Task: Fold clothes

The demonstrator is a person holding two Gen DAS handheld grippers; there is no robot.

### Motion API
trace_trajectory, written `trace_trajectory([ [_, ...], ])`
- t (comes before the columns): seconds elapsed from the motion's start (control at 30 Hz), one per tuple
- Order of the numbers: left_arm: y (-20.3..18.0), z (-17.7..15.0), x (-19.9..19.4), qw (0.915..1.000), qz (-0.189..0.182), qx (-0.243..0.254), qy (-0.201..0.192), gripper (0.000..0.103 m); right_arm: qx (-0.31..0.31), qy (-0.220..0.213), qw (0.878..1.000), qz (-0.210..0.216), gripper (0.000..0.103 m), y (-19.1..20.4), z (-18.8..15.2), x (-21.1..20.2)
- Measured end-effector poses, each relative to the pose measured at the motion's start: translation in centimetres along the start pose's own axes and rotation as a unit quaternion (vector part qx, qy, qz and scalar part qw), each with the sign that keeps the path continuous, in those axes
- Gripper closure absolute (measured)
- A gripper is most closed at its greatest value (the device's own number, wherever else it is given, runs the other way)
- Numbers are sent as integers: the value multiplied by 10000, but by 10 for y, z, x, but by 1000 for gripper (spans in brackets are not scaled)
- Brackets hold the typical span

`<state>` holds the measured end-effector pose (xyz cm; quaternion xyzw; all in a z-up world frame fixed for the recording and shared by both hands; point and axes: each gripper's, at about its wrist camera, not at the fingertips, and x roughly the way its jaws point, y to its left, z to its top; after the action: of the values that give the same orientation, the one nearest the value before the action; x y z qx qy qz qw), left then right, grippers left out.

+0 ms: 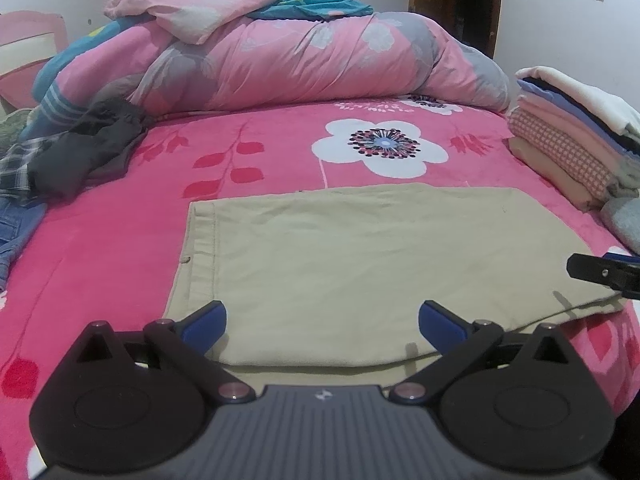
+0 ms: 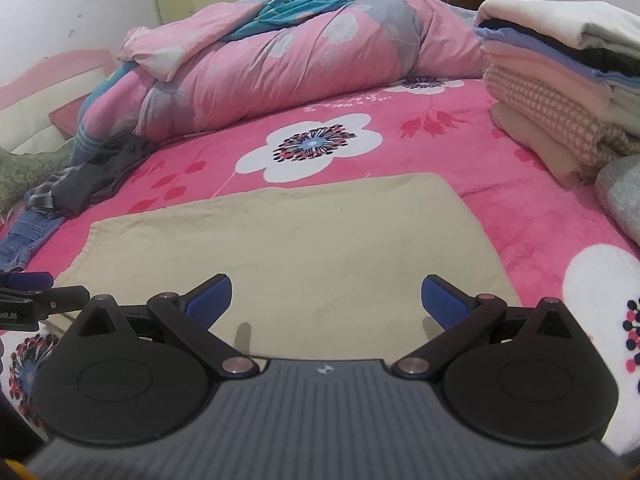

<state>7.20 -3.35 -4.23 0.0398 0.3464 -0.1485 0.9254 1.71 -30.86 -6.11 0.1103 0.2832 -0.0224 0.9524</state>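
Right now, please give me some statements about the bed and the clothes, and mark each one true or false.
1. The beige garment lies flat on the pink blanket. True.
2. The left gripper is closed on the beige garment. False: its fingers stand wide apart, holding nothing.
3. A stack of folded clothes sits to the right of the beige garment. True.
4. The unfolded dark clothes lie on top of that stack. False: they lie crumpled at the left side of the bed.

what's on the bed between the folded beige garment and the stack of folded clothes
Nothing: only bare pink blanket separates the beige garment from the stack of folded clothes, clearest in the right wrist view.
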Motion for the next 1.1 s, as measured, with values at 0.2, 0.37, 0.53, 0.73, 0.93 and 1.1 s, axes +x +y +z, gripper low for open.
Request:
trace_trajectory([
  [0.2, -1, -1, -1, 10000, -3, 20, 6, 0, 7, -15, 10000, 73, 1, -1, -1, -3],
  [0.37, -1, -2, -2, 10000, 8, 17, 7, 0, 30, -53, 9999, 95, 1, 0, -1, -5],
  [0.53, -3, -3, -3, 10000, 10, 15, 17, 0, 53, -47, 9999, 113, 1, -1, -2, -6],
  [0.73, -3, -5, -4, 10000, 11, 11, 12, 0, 76, -42, 9998, 157, 1, -1, -3, -7],
  [0.93, -5, -4, -2, 10000, 42, 7, 4, 0, 94, -50, 9998, 188, 1, -3, -4, -8],
  [1.1, -8, 2, 3, 9999, 32, 36, 102, 0, 97, -116, 9998, 129, 1, -5, -3, -8],
])
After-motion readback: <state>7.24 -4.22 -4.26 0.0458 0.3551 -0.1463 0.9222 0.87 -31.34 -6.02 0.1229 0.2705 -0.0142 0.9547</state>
